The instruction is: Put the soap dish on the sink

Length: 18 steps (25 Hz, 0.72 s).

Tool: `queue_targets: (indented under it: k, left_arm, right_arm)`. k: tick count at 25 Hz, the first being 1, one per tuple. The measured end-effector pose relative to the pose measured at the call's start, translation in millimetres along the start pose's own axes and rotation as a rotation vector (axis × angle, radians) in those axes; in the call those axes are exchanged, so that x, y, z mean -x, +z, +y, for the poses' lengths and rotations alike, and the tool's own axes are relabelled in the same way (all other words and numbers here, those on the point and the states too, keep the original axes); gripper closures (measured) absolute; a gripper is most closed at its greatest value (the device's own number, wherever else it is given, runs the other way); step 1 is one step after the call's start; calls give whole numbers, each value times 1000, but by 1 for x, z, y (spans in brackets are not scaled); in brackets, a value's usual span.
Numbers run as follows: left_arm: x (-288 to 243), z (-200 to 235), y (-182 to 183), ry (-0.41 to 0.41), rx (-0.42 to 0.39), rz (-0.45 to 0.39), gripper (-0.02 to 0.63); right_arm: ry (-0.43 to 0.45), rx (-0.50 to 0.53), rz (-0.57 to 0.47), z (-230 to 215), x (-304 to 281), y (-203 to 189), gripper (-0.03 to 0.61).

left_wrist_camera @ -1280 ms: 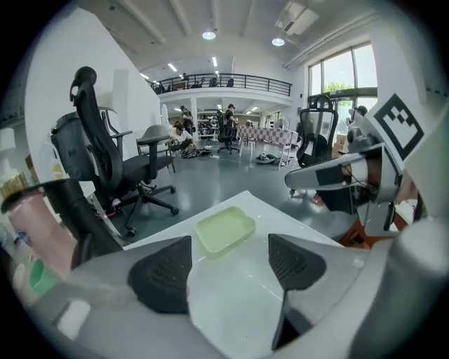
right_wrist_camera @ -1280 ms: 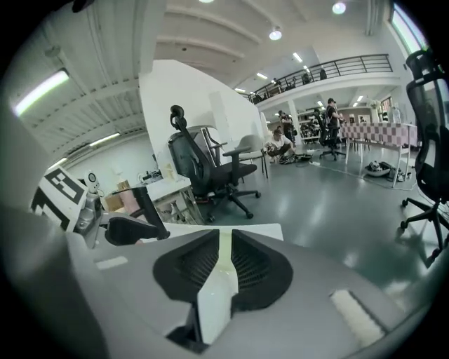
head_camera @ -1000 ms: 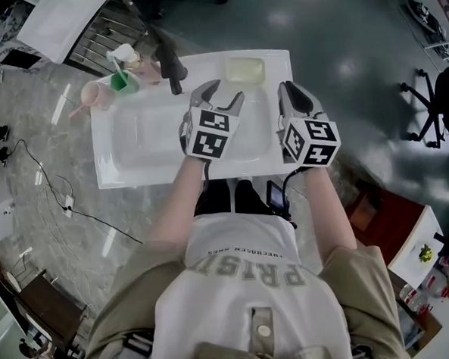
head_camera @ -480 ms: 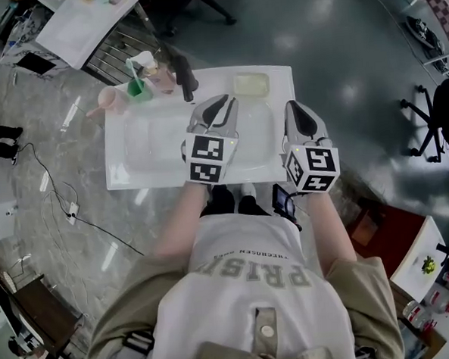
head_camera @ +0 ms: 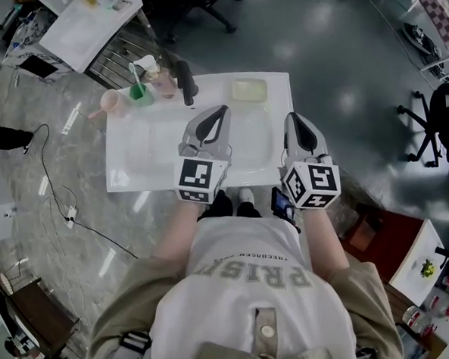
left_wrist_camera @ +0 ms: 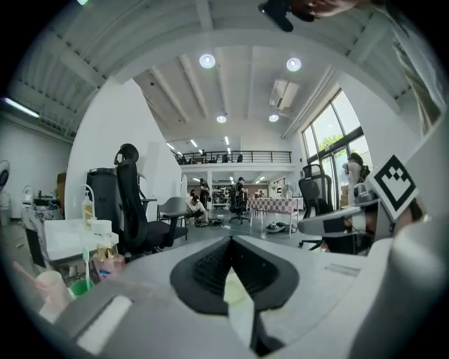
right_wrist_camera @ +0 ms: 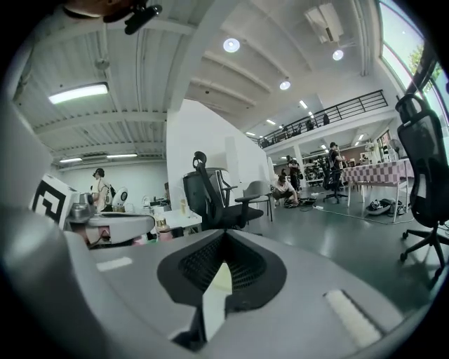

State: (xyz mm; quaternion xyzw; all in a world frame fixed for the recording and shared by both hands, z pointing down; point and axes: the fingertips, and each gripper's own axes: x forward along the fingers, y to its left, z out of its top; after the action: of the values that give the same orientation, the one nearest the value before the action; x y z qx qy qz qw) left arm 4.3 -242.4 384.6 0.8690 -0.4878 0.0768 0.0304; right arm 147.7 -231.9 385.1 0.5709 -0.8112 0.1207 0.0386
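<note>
Both grippers have risen toward the head camera since the earlier frame. Left gripper (head_camera: 219,111): jaws just closed fully, nothing between. Right gripper (head_camera: 291,118): shut, empty. Soap dish (head_camera: 249,90) on sink (head_camera: 126,179) rim, just beyond fingertips, between them.

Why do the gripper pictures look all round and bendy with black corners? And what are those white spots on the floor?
Left and right gripper views: the wide-angle lens bends the room into a circle, leaving black corners; the near jaws look blurry. Head view: pale spots on the glossy floor are glare, probably from ceiling lamps.
</note>
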Motion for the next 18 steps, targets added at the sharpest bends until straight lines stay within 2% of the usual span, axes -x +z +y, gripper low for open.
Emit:
queue_targets:
  k: [5,10,13,18]
  left_arm:
    - [20,0,29,42,12,-113,607]
    - [52,8,69,103,33,-230,607]
    - [62,11,80,129,23,-250,607]
    - [70,16,94,152,-30,-282,607]
  right_arm:
    - [-26,10,-98,9,22,19,574]
    - [-22,115,-226,25,41,49,574]
    - [-32,154,-270,27,48,61,574]
    - [-43,125,-305,26,51,72,574]
